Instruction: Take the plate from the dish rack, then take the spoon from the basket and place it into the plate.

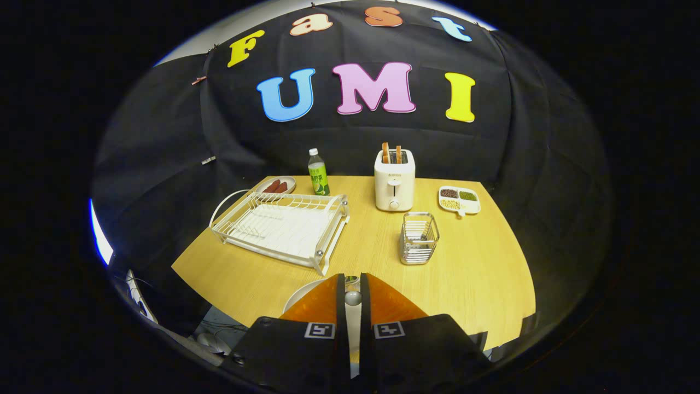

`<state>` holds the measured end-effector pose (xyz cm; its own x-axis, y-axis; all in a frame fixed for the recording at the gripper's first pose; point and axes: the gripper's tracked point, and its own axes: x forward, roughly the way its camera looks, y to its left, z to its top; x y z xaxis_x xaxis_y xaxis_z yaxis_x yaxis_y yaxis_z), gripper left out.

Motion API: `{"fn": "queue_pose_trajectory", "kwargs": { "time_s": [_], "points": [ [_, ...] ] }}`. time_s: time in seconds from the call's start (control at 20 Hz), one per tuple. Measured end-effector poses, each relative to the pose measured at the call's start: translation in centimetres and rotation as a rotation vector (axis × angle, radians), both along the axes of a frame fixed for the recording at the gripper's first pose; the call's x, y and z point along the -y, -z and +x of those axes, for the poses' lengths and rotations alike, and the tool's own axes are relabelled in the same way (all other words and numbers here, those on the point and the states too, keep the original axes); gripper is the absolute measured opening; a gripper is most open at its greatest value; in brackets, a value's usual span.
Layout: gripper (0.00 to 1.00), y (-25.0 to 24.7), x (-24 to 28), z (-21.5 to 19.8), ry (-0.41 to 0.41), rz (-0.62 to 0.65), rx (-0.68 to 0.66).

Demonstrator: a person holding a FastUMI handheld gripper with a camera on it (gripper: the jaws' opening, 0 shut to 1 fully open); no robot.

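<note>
the hand-held gripper [353, 284] has its fingers nearly together, and the spoon [353, 297] sits in the narrow gap between them, its rounded end showing; both fingers seem to press on it. the plate [299, 298] lies on the desk [481, 273] just under and left of the fingers, near the desk's near edge. ahead and left stands the rack [281, 224], its corner close to the plate. ahead and slightly right is the basket [419, 238], with bare desk around it and to its right. beyond are a toaster [394, 179], a bottle [318, 172], a divided tray [459, 200] and a dish [276, 185] by the far edge.
</note>
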<state>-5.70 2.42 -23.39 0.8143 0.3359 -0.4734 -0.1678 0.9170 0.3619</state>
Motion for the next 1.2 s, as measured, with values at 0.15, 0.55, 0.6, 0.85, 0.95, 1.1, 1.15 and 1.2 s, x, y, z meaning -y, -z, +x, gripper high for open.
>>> {"fn": "queue_pose_trajectory", "kwargs": {
  "time_s": [0.15,0.55,0.6,0.85,0.95,1.1,1.15,1.2],
  "points": [
    [0.11,2.3,-1.9,-0.9,-0.023,0.002,-0.051],
    [0.11,5.1,-4.1,-0.7,-0.026,0.005,-0.113],
    [0.12,5.2,-4.2,-0.5,-0.025,0.004,-0.118],
    [0.18,7.1,-5.0,-0.8,-0.026,-0.015,-0.161],
    [0.2,7.4,-5.5,-1.2,-0.038,-0.011,-0.177],
    [0.52,7.9,-5.3,-1.2,-0.044,-0.054,-0.186],
    [0.6,8.0,-5.3,-1.3,-0.048,-0.061,-0.188],
    [0.75,7.9,-5.2,-1.4,-0.048,-0.068,-0.188]
  ]
}}
